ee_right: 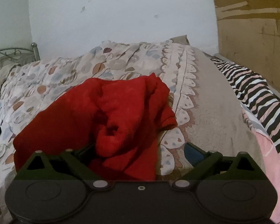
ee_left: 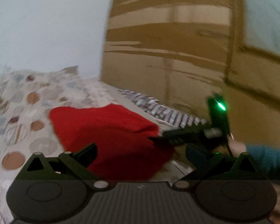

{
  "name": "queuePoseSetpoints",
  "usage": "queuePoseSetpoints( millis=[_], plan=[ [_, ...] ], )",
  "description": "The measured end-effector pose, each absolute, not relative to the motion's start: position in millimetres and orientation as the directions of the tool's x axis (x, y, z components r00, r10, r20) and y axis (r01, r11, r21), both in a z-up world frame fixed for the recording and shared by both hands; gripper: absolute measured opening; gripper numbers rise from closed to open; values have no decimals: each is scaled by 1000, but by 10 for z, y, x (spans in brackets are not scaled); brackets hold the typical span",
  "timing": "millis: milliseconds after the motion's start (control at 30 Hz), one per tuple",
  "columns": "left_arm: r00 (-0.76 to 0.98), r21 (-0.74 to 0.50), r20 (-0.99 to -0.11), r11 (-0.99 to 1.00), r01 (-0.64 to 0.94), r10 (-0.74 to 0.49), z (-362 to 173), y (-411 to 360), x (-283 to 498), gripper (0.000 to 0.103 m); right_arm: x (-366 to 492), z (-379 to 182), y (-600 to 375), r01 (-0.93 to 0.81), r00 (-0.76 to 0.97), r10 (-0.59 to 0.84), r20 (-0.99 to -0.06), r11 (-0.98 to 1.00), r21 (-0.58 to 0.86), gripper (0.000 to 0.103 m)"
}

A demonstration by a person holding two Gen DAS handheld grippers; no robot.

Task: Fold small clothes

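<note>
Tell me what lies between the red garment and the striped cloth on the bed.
In the right wrist view, only the patterned bedspread lies between the red garment and the striped cloth: a leaf-print border, then a plain beige band.

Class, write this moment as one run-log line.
garment: red cloth bunched on bedspread | left gripper: open | right gripper: open over cloth

Bed [ee_right: 211,100] covered by leaf-print quilt [ee_right: 69,71]. Red garment [ee_right: 121,112] lies crumpled on quilt, directly ahead of right gripper [ee_right: 140,149]; striped cloth [ee_right: 255,93] to its right.
</note>
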State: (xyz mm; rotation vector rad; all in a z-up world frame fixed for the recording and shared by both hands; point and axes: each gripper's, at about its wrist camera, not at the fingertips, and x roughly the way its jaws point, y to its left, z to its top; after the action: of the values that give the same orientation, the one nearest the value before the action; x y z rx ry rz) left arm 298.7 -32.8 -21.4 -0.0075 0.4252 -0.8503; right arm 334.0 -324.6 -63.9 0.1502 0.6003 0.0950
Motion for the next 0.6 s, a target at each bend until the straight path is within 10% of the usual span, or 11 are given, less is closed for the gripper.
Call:
queuePoseSetpoints(
  millis=[600],
  plan=[
    [564, -509, -542, 777, 370, -623, -677, -187, 4117, 103, 3208, -670, -3361, -41, 853, 171, -494, 964, 264, 102]
  ],
)
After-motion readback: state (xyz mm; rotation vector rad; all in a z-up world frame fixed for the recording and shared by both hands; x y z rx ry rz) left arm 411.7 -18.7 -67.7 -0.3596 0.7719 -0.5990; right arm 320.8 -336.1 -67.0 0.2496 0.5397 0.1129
